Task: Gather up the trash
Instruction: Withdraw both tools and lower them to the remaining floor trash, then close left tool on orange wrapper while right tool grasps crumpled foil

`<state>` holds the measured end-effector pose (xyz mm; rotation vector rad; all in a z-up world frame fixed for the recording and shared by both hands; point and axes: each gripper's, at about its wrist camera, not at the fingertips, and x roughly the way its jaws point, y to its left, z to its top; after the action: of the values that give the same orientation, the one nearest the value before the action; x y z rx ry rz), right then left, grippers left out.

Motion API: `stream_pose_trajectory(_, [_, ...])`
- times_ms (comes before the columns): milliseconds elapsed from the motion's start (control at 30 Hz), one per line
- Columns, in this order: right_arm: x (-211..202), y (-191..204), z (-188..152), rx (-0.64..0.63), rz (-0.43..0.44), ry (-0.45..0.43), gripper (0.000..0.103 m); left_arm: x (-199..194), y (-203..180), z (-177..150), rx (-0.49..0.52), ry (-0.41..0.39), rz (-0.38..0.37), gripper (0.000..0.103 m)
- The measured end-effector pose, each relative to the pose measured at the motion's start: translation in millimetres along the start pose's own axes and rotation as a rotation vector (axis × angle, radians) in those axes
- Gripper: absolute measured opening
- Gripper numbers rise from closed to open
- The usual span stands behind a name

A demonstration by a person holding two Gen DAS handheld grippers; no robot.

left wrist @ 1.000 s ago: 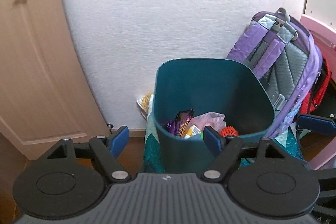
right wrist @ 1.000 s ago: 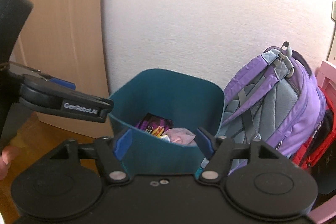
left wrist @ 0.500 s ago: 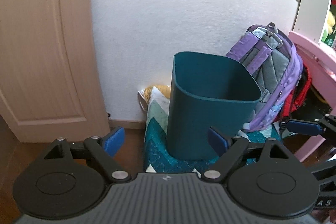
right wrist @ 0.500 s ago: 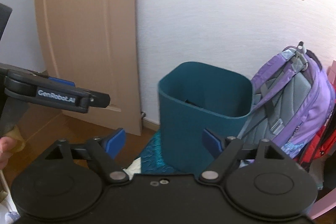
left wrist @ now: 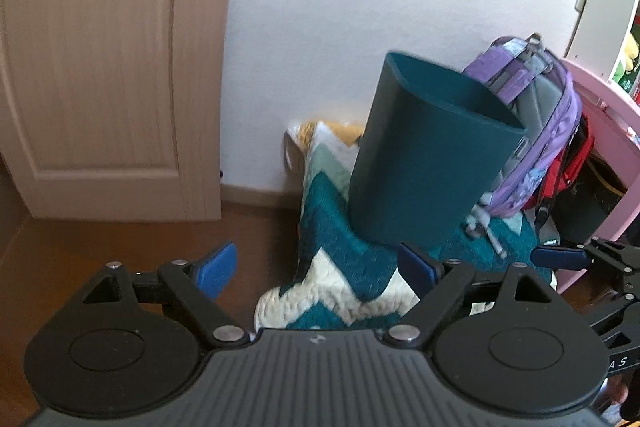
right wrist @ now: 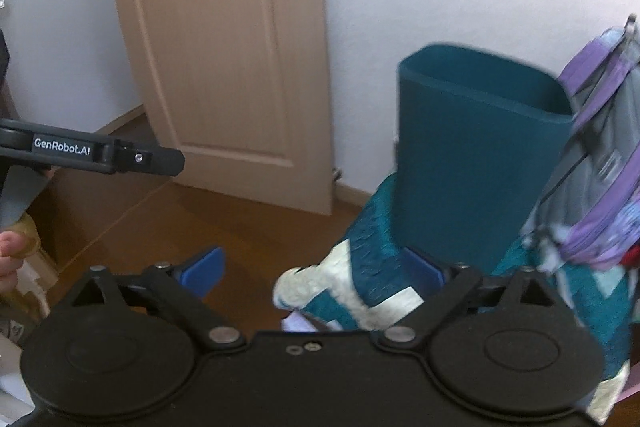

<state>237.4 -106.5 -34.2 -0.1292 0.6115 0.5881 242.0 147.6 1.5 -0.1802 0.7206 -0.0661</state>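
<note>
On the quilted blanket (left wrist: 340, 259) by the wall stands the teal trash bin (left wrist: 424, 163), while the left gripper (left wrist: 320, 267) and right gripper (right wrist: 316, 267), jaws just spread and empty, seem between drops; next, finding more litter.

Left gripper (left wrist: 318, 267), lower part of the left wrist frame: black plastic body with a ribbed dark grey centre plate, two round black discs, black link arms with silver screw heads, blue ribbed pads on the fingertips (left wrist: 218, 264). Right gripper (right wrist: 320, 273), bottom of the right wrist frame: same build, smooth black plate with two small screws at centre. At that frame's left edge, a black finger with white "GenRobot.AI" lettering and one small screw.
</note>
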Motion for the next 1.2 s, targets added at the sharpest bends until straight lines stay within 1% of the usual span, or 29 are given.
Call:
stream_pose_trajectory(133, [33.6,5.7,-30.5,0.01,0.034,0.041,0.099,25.2,22.6,-28.0,0.012,0.051,0.026,0.088])
stream_pose_trajectory(200, [53.7,9.6,-48.0,0.005,0.038,0.067,0.099,44.2,36.9,-43.2,0.001,0.107,0.033,0.088])
stream_pose_trajectory(333, [100.9,13.2,-75.6,-0.012,0.042,0.13,0.099,89.7,71.8,-76.1,-0.082,0.231,-0.031,0.088])
stream_pose_trajectory(367, [109.9,14.0,-81.8,-0.015,0.044,0.144,0.099,102.1,79.7,-85.4,-0.096,0.257,-0.026,0.088])
stream_pose_trajectory(567, [180.2,19.4,-119.5,-0.004,0.058,0.254,0.099,174.2,110.6,-139.0,-0.072,0.385,0.068,0.088])
stream_pose_trajectory(767, [253.9,20.8,-160.9,0.064,0.053,0.367,0.099,245.2,136.2,-193.0,-0.06,0.537,0.11,0.088])
stream_pose_trajectory(867, [286.3,19.3,-180.9,0.119,0.048,0.439,0.099,280.6,145.8,-220.2,-0.063,0.609,0.129,0.088])
stream_pose_trajectory(933, [314.5,15.2,-196.2,0.187,0.039,0.5,0.098,302.6,153.5,-235.6,-0.066,0.645,0.144,0.088])
stream_pose_trajectory(1067, [361.2,-2.0,-222.8,0.388,-0.013,0.605,0.094,343.7,158.0,-262.6,-0.06,0.676,0.159,0.088])
stream_pose_trajectory(1133, [381.6,-11.6,-233.8,0.469,-0.043,0.641,0.094,362.1,158.4,-276.4,-0.045,0.689,0.162,0.088])
stream_pose_trajectory(1200, [402.1,-18.1,-243.1,0.521,-0.065,0.674,0.092,375.9,159.5,-286.3,-0.046,0.704,0.16,0.088])
